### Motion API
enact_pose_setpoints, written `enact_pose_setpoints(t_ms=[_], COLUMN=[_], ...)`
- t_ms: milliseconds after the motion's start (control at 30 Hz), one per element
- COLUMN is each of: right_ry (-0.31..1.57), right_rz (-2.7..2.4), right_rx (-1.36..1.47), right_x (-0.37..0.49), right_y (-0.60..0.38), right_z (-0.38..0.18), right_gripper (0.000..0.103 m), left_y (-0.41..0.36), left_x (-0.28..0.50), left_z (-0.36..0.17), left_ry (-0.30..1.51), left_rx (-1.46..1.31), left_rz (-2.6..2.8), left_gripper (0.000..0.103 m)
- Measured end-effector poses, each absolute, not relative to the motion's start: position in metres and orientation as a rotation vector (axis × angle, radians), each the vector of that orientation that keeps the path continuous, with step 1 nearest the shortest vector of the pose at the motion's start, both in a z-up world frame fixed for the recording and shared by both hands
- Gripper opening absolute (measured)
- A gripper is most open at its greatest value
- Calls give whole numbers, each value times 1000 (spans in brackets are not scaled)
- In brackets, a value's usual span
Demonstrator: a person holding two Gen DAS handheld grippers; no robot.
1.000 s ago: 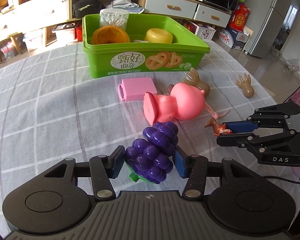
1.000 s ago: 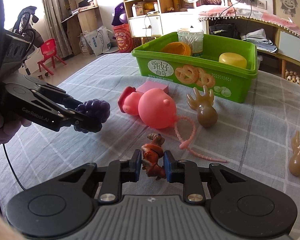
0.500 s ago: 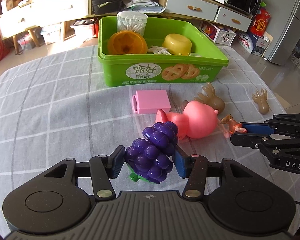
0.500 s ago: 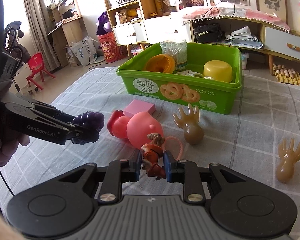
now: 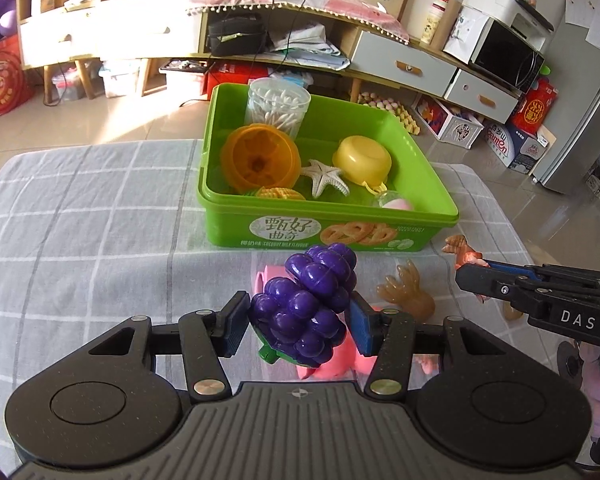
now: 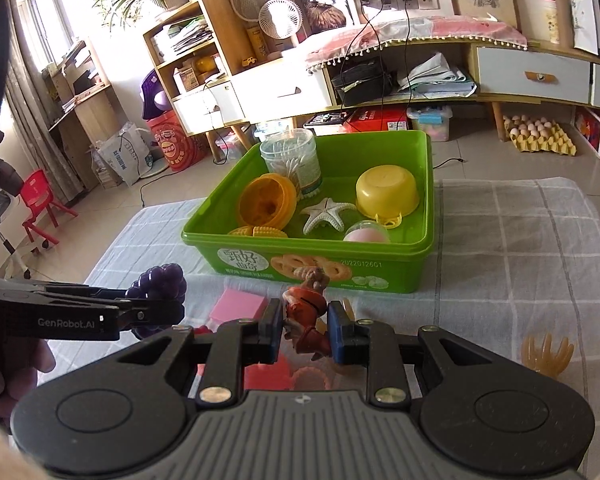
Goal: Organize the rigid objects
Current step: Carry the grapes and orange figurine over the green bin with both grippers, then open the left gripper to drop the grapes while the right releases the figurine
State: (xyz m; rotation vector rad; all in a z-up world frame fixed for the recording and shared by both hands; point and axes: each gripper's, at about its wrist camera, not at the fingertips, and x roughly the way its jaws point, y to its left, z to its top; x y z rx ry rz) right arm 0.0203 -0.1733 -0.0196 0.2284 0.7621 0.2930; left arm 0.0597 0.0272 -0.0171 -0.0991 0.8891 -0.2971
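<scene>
Surface: grey checked cloth (image 5: pixel 80 248) covers the table, sunlit at the far edge.
Left gripper (image 5: pixel 299 320): clamped on purple toy grapes (image 5: pixel 306 304), held above the cloth, short of the bin.
Right gripper (image 6: pixel 304 326): pinched tight on a small brown-red figurine (image 6: pixel 306 312), also off the cloth, beside the left one.
Under the grippers: pink pig toy (image 5: pixel 332 364), mostly hidden, and a pink block (image 6: pixel 240 306) just beyond it.
Nearby on cloth: two tan hand-shaped toys (image 5: pixel 408 294) (image 6: pixel 546 354), the second well to the right.
Bin (image 5: pixel 440 216): green cookie tub, further back; it holds an orange lid-like piece (image 5: pixel 260 160), a white starfish (image 5: pixel 324 176), an upturned yellow bowl (image 5: pixel 366 158), a corn toy (image 6: pixel 258 232), a clear capsule (image 6: pixel 366 234) and a jar of cotton swabs (image 5: pixel 278 106).
Beyond: low shelves and drawers along the wall.
</scene>
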Motion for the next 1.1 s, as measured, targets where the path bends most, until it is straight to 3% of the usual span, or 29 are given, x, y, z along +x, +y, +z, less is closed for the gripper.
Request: enact_pose_setpoints(t_ms=[433, 1100], right_ry=[728, 707], right_rz=[246, 247], right_rx=[410, 176], right_x=[74, 142], right_y=[-213, -209], right_z=[-14, -39], right_gripper=[2, 3], left_y=[-1, -50], left_x=[109, 180], left_z=[-2, -42], left_ry=[877, 964], left_rx=[-107, 57], left_rz=[-344, -421], left_gripper=[53, 52])
